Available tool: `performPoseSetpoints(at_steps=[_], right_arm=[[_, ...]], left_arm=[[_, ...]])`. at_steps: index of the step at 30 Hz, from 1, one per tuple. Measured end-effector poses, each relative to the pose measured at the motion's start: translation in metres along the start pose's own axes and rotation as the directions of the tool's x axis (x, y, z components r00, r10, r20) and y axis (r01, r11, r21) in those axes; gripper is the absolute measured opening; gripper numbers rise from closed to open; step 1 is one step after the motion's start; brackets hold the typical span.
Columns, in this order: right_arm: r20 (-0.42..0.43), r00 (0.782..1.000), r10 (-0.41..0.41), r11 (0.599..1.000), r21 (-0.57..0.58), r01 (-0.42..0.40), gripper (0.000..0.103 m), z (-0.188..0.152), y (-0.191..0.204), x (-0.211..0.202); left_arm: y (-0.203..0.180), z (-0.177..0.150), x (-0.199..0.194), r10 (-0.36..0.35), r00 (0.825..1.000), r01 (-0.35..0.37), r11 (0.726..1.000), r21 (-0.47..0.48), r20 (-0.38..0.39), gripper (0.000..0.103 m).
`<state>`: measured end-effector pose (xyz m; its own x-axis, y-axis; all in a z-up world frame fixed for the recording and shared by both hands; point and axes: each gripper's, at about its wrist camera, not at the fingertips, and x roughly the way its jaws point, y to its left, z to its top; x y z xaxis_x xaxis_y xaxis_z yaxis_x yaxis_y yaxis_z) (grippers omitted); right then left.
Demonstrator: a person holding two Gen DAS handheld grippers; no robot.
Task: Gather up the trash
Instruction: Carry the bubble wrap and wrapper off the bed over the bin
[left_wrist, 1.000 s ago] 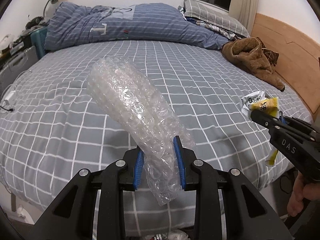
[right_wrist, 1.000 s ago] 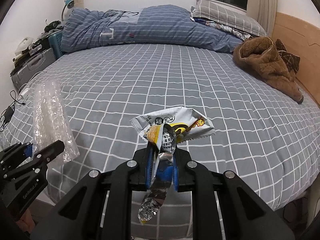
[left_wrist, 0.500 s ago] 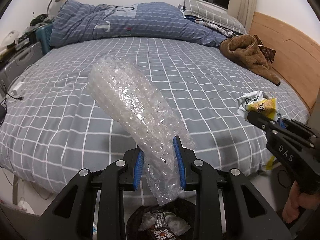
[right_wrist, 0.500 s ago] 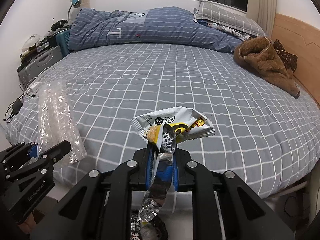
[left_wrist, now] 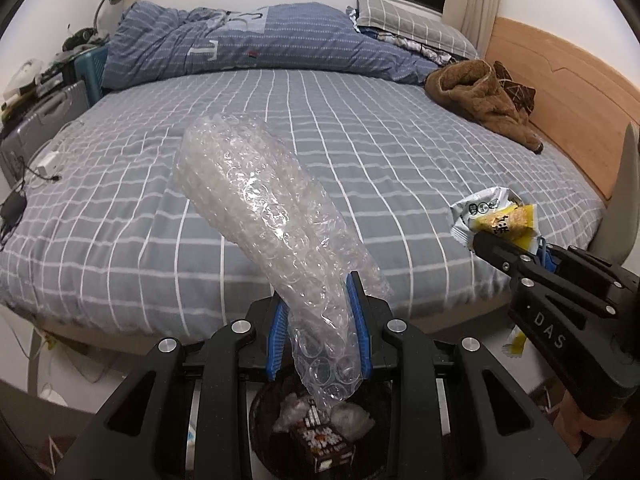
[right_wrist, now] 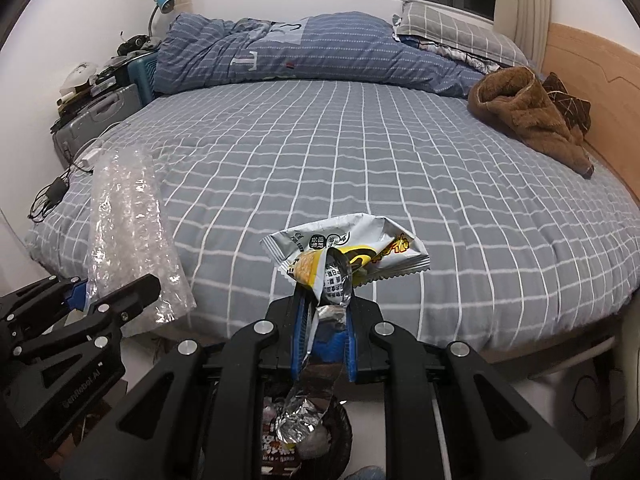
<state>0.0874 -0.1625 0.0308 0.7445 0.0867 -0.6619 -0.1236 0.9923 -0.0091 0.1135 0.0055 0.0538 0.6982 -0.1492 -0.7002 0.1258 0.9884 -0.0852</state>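
Observation:
My left gripper (left_wrist: 318,320) is shut on a long roll of clear bubble wrap (left_wrist: 264,216), which sticks up and away over the bed's edge; its lower end hangs over a dark trash bin (left_wrist: 316,432) on the floor. My right gripper (right_wrist: 323,320) is shut on a crumpled white and yellow snack wrapper (right_wrist: 348,252), whose silver tail dangles above the same trash bin (right_wrist: 308,440). In the left wrist view the right gripper (left_wrist: 540,256) shows at the right with the snack wrapper (left_wrist: 492,216). The right wrist view has the left gripper (right_wrist: 84,300) and bubble wrap (right_wrist: 128,224) at its left.
A bed with a grey checked sheet (left_wrist: 360,152) fills the view ahead, its edge just beyond the bin. A blue duvet (left_wrist: 260,44), pillows and a brown fleece garment (right_wrist: 528,116) lie at the far side. Suitcases and clutter (right_wrist: 96,96) stand at the left; a charger cable (left_wrist: 24,196) trails there.
Both grippers have drawn back from the bed with their loads. The bed's edge and the floor have come into view, and the trash bin now shows below both grippers.

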Motion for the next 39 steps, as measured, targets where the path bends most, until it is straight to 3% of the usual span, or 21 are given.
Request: performPoseSetpoints(at_steps=[11, 20, 32, 39], right_arm=[[-0.059, 0.998, -0.001, 1.0, 0.005, 0.001, 0.015, -0.045, 0.01, -0.024], [-0.147, 0.989, -0.008, 1.0, 0.02, 0.011, 0.015, -0.084, 0.014, -0.028], [-0.286, 0.958, 0.007, 0.999, 0.037, 0.003, 0.015, -0.115, 0.007, 0.026], [-0.338, 0.941, -0.005, 0.999, 0.049, 0.023, 0.015, -0.125, -0.008, 0.054]], left_arm=[[-0.001, -0.054, -0.024, 0.002, 0.994, -0.006, 0.999, -0.033, -0.112, 0.028], [0.013, -0.096, -0.019, 0.007, 0.975, -0.023, 0.997, -0.069, -0.223, 0.027], [0.023, -0.125, 0.04, -0.03, 0.939, -0.007, 0.994, -0.106, -0.343, 0.027], [0.005, -0.132, 0.089, -0.052, 0.904, 0.012, 0.995, -0.097, -0.424, 0.027]])
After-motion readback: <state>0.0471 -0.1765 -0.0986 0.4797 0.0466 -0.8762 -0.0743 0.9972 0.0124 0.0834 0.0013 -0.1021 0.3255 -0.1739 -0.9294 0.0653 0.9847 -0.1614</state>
